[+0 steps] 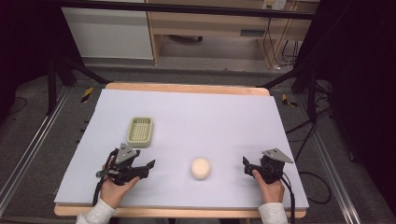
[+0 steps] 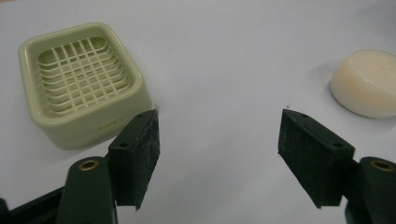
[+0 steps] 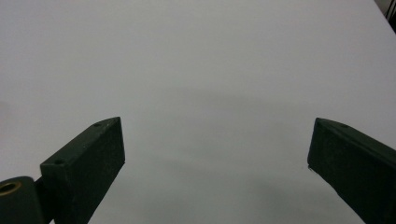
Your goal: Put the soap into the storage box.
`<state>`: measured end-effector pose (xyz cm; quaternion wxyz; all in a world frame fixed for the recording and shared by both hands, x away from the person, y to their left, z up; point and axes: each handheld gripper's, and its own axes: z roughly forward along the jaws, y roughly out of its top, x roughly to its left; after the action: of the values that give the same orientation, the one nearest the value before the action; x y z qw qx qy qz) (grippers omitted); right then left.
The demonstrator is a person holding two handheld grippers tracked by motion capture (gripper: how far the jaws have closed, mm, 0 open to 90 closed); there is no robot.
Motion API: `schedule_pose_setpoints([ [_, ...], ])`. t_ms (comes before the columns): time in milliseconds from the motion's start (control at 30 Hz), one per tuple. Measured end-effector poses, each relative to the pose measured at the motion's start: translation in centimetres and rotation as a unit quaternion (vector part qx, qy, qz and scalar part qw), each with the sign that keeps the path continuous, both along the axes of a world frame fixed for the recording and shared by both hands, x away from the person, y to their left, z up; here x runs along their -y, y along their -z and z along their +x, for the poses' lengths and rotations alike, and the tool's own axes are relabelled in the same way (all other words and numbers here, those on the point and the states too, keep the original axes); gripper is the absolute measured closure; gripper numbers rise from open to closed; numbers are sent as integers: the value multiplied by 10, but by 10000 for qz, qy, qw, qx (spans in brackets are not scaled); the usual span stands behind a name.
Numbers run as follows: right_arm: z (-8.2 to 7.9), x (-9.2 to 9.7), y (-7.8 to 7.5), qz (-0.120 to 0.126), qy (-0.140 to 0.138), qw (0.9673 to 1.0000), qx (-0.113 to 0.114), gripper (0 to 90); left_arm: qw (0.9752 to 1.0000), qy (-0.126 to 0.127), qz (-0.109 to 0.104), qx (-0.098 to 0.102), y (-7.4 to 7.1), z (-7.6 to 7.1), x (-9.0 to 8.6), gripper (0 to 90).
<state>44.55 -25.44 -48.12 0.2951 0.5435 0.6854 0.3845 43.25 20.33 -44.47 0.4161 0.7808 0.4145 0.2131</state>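
Note:
A pale green soap dish (image 1: 140, 131) with a grid insert stands left of the table's middle; the left gripper view has the dish (image 2: 79, 84) at upper left. A round cream soap bar (image 1: 201, 168) lies near the front, between the two grippers, and the bar (image 2: 369, 88) sits at the right edge of the left gripper view. My left gripper (image 1: 142, 164) (image 2: 218, 119) is open and empty, on the table just in front of the dish and left of the bar. My right gripper (image 1: 248, 167) (image 3: 218, 122) is open and empty, right of the bar, over bare table.
The white table top (image 1: 196, 116) has a wooden rim, and its front edge runs close behind both hands. Dark frame rails and cables (image 1: 308, 135) lie on the floor to either side. A wooden cabinet (image 1: 210, 28) stands beyond the far edge.

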Motion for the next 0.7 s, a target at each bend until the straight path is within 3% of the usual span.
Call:
schedule_pose_setpoints([
  [200, 2, 1, 4, 30, 34, 10000, -71, 44, 10000, 62, -16, 8, -1, 0, 6, 290],
  [700, -2, 0, 4, 18, 130, 9999, 74, 42, 9993, 362, 62, -5, -7, 2, 28, 276],
])
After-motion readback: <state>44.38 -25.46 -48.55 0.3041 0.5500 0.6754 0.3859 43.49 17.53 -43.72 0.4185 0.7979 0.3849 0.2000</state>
